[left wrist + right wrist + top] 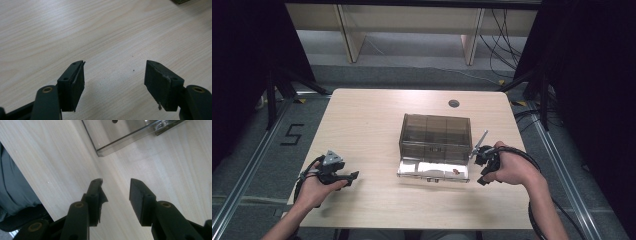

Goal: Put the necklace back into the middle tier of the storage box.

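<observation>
Jaws of both grippers open and empty; right gripper (pixel 484 167) at 3 o'clock of box (pixel 435 136), lid (pixel 432 170) already down flat, left gripper (pixel 343 176) idle.

The box (pixel 435 136) sits on the table (pixel 362 120) right of centre, its lid (pixel 432 170) lying flat before it towards the near edge. My right gripper (pixel 482 161) is just beside the lid's right end; my left gripper (pixel 343 176) is near the near left corner, well apart.
</observation>
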